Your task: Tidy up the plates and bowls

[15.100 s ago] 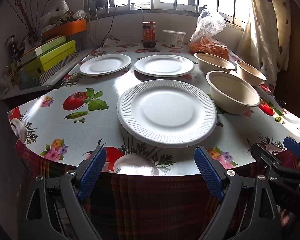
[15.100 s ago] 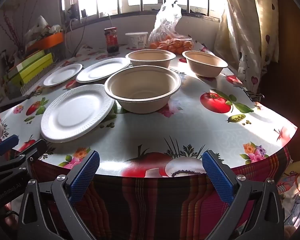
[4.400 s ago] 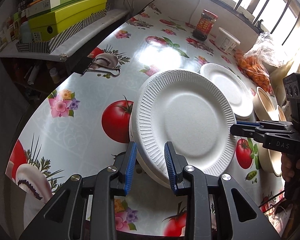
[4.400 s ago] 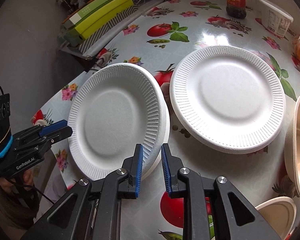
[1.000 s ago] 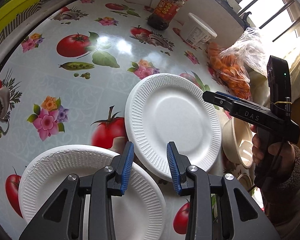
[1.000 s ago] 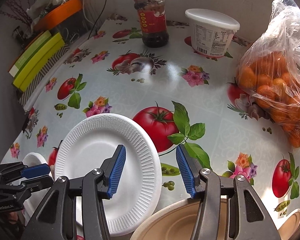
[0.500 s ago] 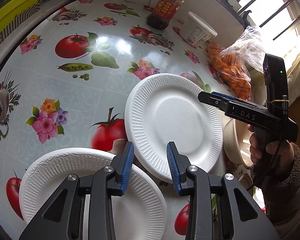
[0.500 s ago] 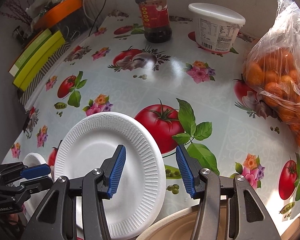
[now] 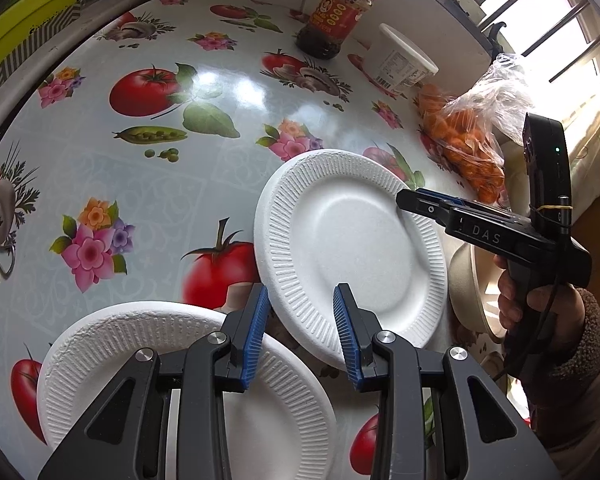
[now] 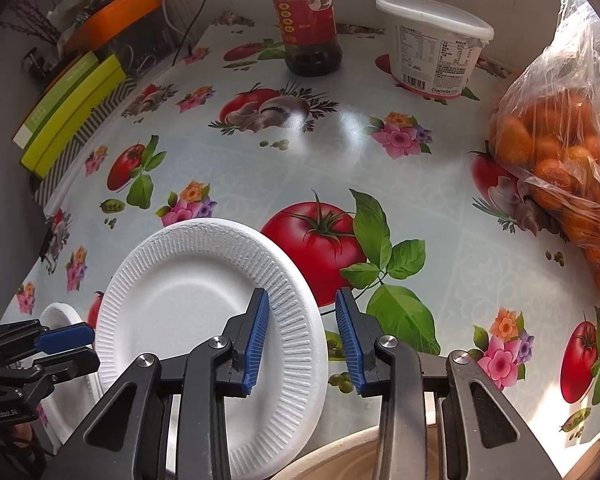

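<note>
A white foam plate [image 9: 352,252] lies on the flowered tablecloth, its near rim under the gap of my left gripper [image 9: 300,336], whose blue pads stand apart without pressing it. Lower left sits a stack of white plates [image 9: 140,360], partly under that gripper. In the right wrist view the same plate [image 10: 204,300] has its right rim between the jaws of my right gripper [image 10: 302,336]. These jaws are closing and the pads do not touch the rim. A tan bowl [image 9: 468,280] sits right of the plate, also seen as the bowl [image 10: 340,460] under the right gripper.
At the back stand a sauce jar [image 10: 304,20] and a white tub [image 10: 432,44]. A bag of oranges [image 10: 560,160] lies at the right. Green boxes [image 10: 68,112] sit on a shelf left. A person's hand [image 9: 532,304] holds the right gripper.
The right gripper's jaws have narrowed around the plate's right rim and it has shifted slightly. The left gripper and the plates have stayed put.
</note>
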### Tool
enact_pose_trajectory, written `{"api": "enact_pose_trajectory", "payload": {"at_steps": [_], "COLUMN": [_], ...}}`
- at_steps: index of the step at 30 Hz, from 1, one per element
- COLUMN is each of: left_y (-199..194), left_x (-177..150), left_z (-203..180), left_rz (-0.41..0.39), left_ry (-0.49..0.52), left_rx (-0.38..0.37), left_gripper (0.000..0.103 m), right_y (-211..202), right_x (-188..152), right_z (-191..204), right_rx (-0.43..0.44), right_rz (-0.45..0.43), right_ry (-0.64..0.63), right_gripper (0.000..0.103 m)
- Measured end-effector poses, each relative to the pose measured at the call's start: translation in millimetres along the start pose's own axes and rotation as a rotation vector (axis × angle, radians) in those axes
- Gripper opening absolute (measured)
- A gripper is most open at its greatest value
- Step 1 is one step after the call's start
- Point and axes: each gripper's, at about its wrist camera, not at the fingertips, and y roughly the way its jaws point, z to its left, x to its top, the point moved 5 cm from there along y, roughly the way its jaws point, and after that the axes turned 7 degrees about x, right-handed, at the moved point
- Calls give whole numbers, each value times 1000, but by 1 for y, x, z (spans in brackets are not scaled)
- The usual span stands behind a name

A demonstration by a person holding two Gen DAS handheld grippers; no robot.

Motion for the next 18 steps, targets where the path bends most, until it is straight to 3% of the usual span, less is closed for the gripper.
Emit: {"api": "enact_pose_trajectory", "payload": {"at_steps": [18], "left_y": [-2], "left_x": [1], "left_z": [0], "left_rz": [-11], "left_ry": [-8], "left_rx": [-11], "left_gripper": [35], "right_y": [1], "right_x": [1], "right_z": [-2], "right_rx": [8], "right_rz": [-9], "right_ry": [38], "right_gripper": [26]}}
